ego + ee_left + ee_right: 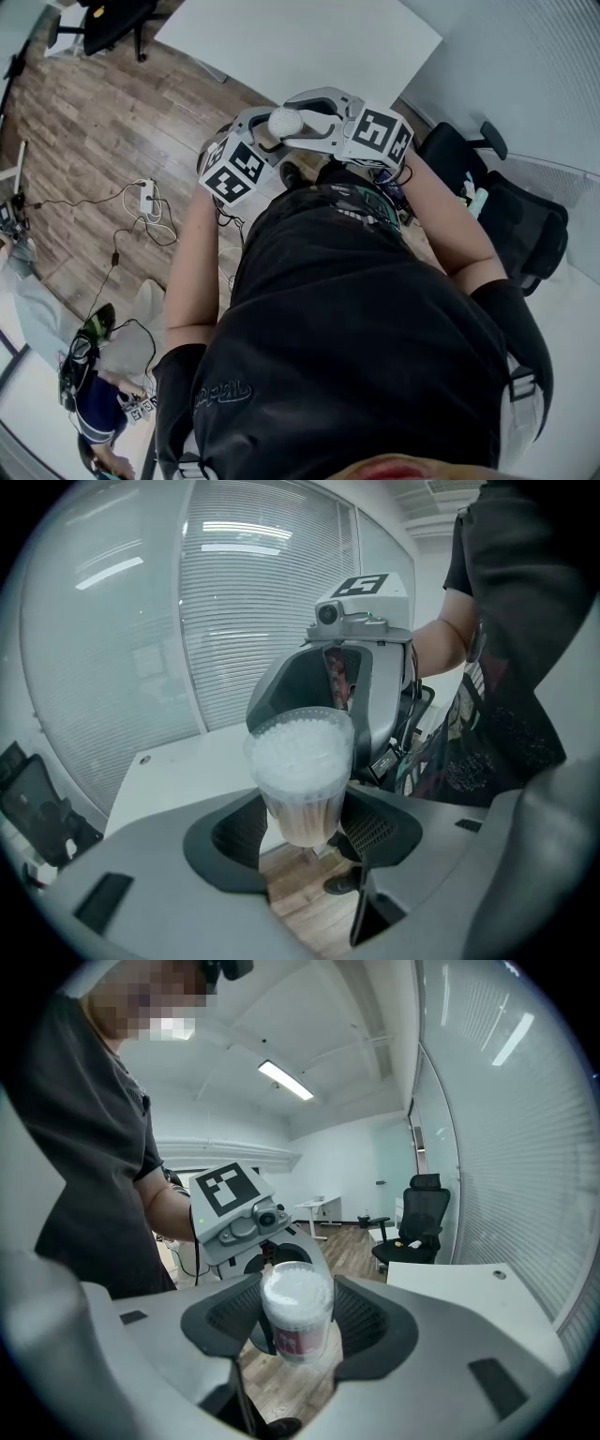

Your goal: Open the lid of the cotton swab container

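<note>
**Head view.** At the upper left of the frame, a black office chair (111, 21) stands on the wood floor (84, 122). Left of centre, a white power strip (147, 197) lies on that floor with cables trailing from it. At upper centre is a white desk (309, 42).

Just below the desk, in front of the person's dark shirt (347, 328), the two claws meet nose to nose. The left claw (265, 133) has its marker cube toward frame left. The right claw (314, 120) has its cube toward frame right. The cotton swab container (284, 122) is held in the air between them, off the desk, and only its round white end shows here. At the right of the frame is a second black chair (511, 220).

**Left gripper view.** The left claw is clenched on the container at frame centre. Its dark pads (367, 829) bear against both sides of the clear wall. A packed end of white swab tips faces the camera. The right claw stands directly behind the container, facing it.

**Right gripper view.** The right claw is clenched on the same container at frame centre, with pads against both sides. A red label (292, 1342) shows on the container's wall. The left claw stands behind it, slightly toward frame left.

No view shows whether the lid is seated.
</note>
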